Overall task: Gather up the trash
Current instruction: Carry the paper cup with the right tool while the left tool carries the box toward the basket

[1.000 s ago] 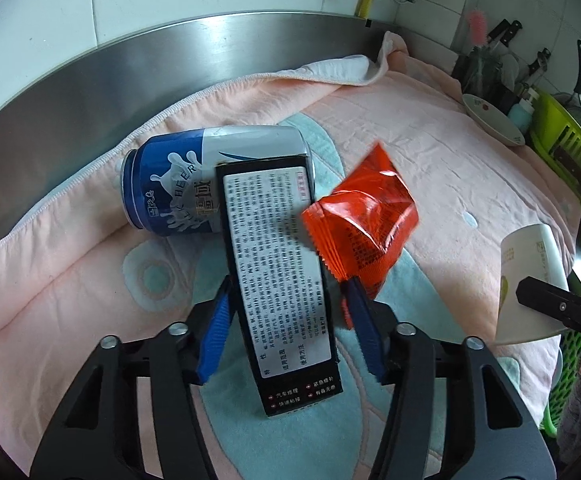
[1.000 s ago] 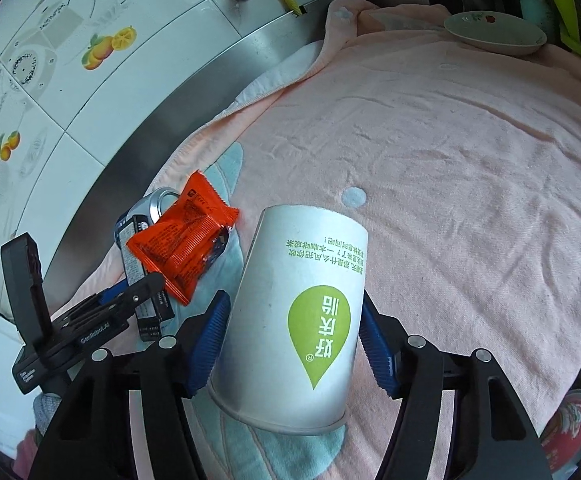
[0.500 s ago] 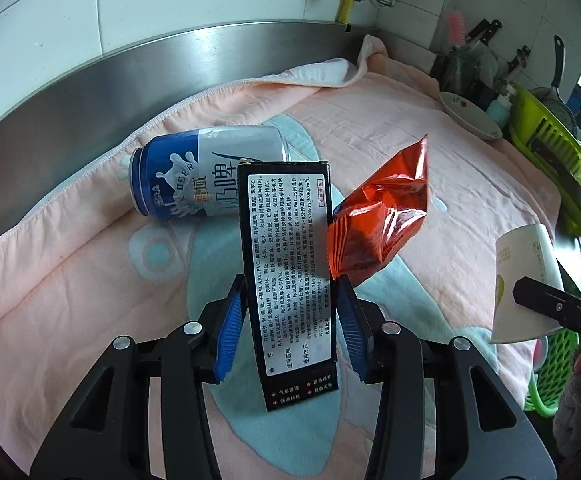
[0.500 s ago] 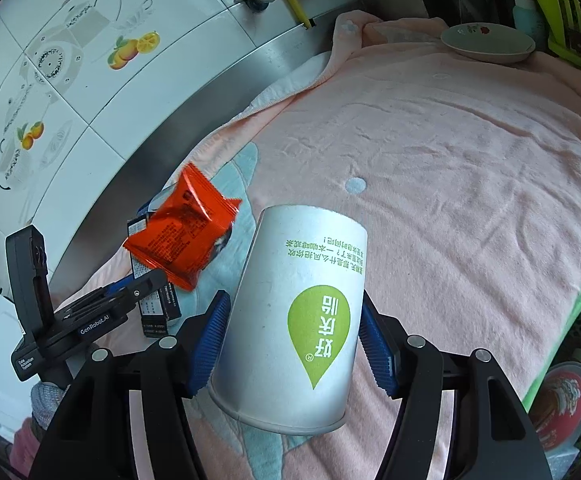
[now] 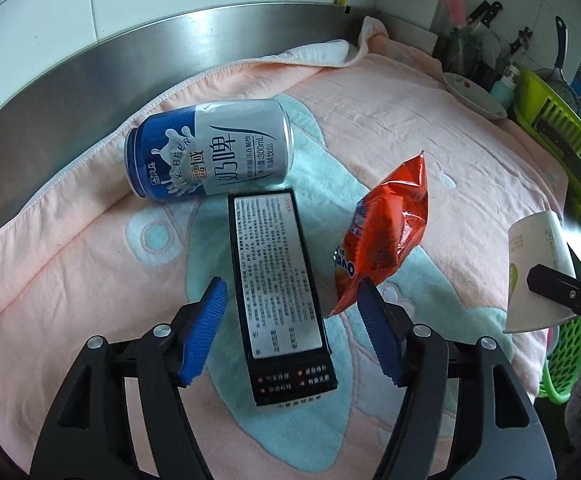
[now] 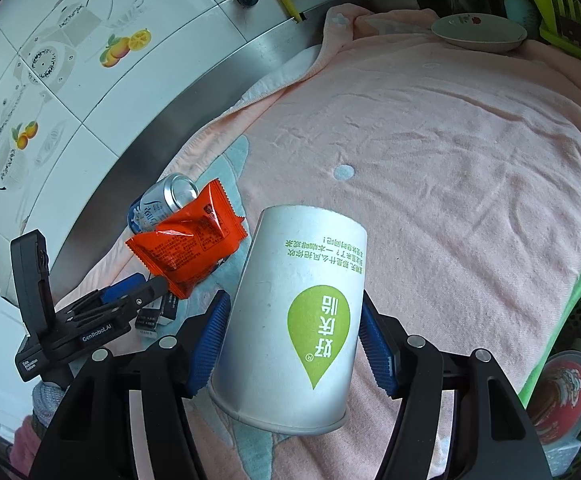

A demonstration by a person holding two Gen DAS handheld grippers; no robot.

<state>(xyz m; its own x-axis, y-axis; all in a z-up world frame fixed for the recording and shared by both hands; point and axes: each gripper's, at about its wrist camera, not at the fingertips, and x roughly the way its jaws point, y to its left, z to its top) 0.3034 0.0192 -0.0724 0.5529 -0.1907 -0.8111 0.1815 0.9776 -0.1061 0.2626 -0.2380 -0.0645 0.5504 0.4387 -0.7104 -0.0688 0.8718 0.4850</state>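
Note:
A black box (image 5: 280, 280) with a printed white label lies on the pink towel (image 5: 430, 120) between the fingers of my left gripper (image 5: 288, 296), which is open around it without touching. An orange snack packet (image 5: 386, 236) leans against the right fingertip. A blue and silver can (image 5: 210, 150) lies on its side just beyond the box. My right gripper (image 6: 294, 312) is shut on a white paper cup (image 6: 290, 320) with a green logo, held upside down above the towel. The packet (image 6: 190, 240), the can (image 6: 162, 200) and the left gripper (image 6: 130, 292) show at its left.
A steel backsplash (image 5: 170, 52) and tiled wall run behind the towel. A bowl (image 6: 478, 32) sits at the far end beside a green dish rack (image 5: 558, 120). A green basket (image 6: 570, 340) holding a red-lidded tub hangs off the right edge.
My left gripper was shut on the black box half a second ago and has opened; the box now lies on the towel. The orange packet tipped upright. The right gripper keeps holding the cup.

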